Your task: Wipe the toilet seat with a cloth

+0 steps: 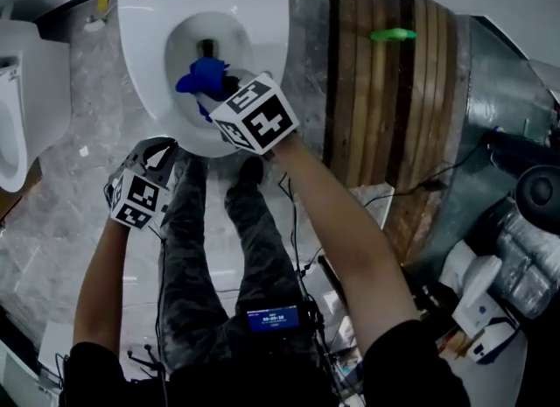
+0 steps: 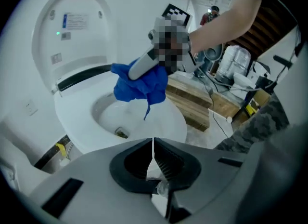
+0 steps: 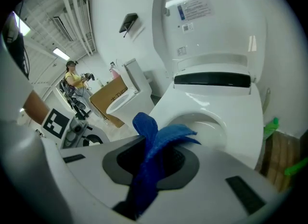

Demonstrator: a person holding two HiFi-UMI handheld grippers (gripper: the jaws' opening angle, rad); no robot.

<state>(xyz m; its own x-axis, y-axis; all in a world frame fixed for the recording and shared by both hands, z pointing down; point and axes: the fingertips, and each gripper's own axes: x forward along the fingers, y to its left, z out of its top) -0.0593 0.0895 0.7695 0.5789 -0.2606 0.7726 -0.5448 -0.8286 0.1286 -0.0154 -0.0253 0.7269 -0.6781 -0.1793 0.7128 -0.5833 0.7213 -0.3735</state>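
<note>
A white toilet with its lid up stands at the top of the head view, its seat (image 1: 271, 38) ringing the bowl. My right gripper (image 1: 216, 90) hangs over the bowl's front, shut on a bunched blue cloth (image 1: 203, 77). That cloth (image 3: 154, 143) runs between the jaws in the right gripper view, above the seat (image 3: 192, 100). The left gripper view shows the cloth (image 2: 142, 84) dangling over the seat (image 2: 166, 117). My left gripper (image 1: 162, 153) is down by the toilet's front left, jaws shut (image 2: 153, 143) and empty.
A second white toilet (image 1: 22, 108) stands at the left edge. Wooden planks (image 1: 385, 90) lie right of the toilet, with green items on them. Cables, a dark device (image 1: 273, 318) and the person's legs fill the floor in front. Another person (image 3: 73, 81) stands far off.
</note>
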